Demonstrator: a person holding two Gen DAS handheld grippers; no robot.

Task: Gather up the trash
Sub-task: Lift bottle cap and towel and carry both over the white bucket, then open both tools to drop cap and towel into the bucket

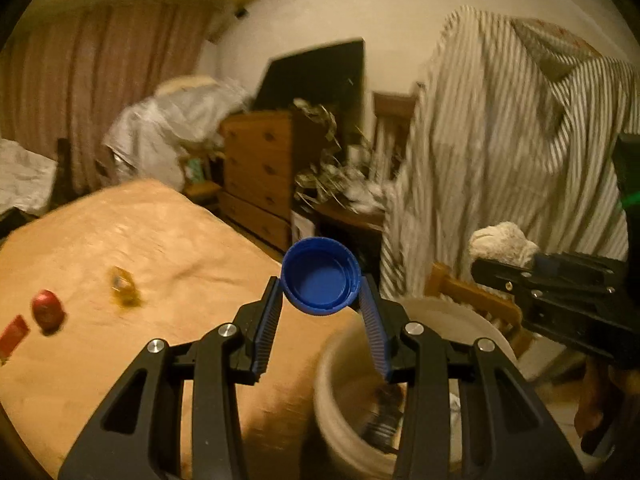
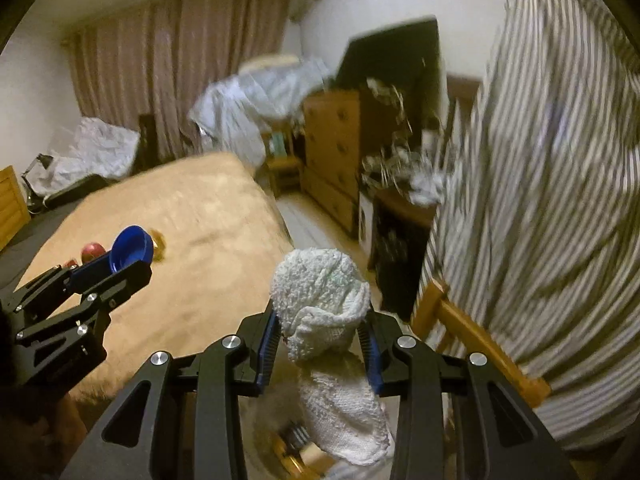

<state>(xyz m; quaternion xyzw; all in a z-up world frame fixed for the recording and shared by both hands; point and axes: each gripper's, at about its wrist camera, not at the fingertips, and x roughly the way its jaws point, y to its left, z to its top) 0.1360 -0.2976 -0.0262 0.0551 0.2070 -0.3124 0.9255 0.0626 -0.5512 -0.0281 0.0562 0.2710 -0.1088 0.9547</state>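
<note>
Both sets of jaws are loaded right now: the left gripper [image 1: 320, 300] is closed most of the way onto a blue bottle cap [image 1: 320, 276], pinched by its rim with the open side facing the camera, and the right gripper [image 2: 322, 336] is clamped on a crumpled white paper towel [image 2: 320, 292] that bulges above the jaws and hangs down below them. Both are held up in the air just off the near corner of the bed [image 1: 140, 248], with the left one hovering over the rim of a pale trash bucket [image 1: 332, 384] sitting on the floor beside the bed. There's already some dark stuff in the bucket, too blurry to tell what. Further out on the bed, toward its left edge, there's still a red cap [image 1: 47, 311], a red wrapper [image 1: 14, 336] and a yellowish wrapper [image 1: 124, 286] lying around. So I'd say this is the drop-off step: the next move looks like getting each gripper squarely over the bucket opening and releasing, cap first since it's closer. The towel is floppy, so it probably needs to be well inside the rim or it'll drape over the edge. Then back for the bed leftovers.
</note>
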